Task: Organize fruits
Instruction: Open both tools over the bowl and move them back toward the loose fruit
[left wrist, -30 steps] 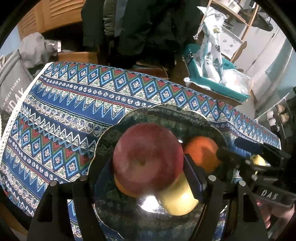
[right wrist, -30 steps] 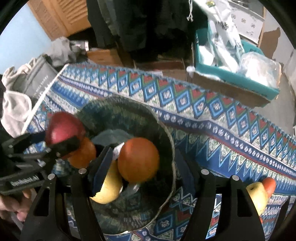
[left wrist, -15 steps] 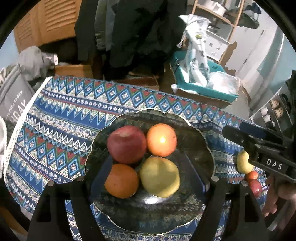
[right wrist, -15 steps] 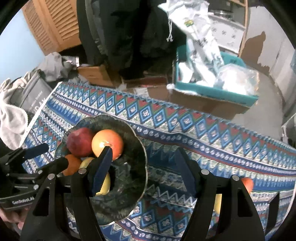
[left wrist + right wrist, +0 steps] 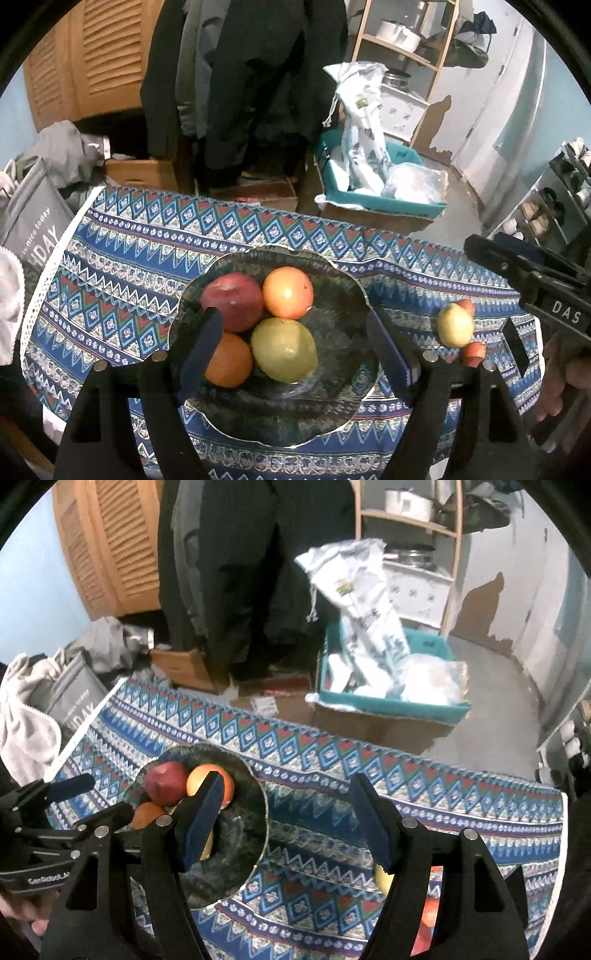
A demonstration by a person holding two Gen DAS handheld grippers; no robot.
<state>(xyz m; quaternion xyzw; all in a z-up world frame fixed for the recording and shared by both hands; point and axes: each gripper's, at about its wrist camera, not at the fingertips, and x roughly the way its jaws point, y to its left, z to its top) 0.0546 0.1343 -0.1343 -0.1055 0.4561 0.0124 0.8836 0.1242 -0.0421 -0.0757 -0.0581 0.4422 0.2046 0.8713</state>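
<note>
Left wrist view: the dark patterned plate sits on the bench, which is covered by a blue zigzag cloth.
Already on the plate: a red apple, an orange at the back, a second orange at the front and a yellow-green pear-like fruit, all bunched on the plate's left half and touching one another.
Left off the plate: a yellow-green fruit out on the cloth to the right of the plate, with a small red fruit behind it and another small red fruit in front of it, the three close together.
Left hand-held gripper: jaws spread and just been opening, nothing between the pads; it hangs above the plate and the fruit beneath lies free.
Right hand-held gripper: jaws spread, only cloth and the plate's rim showing between them; it grips nothing.
Right wrist view: the loose fruits are mostly hidden behind the right finger, with only a yellow edge and some orange-red showing.
Progress, as a judgement: more than half done, four fruits plated and at least three left to fetch.
Room on the plate: the right half is bare, enough for the remaining cluster.
</note>
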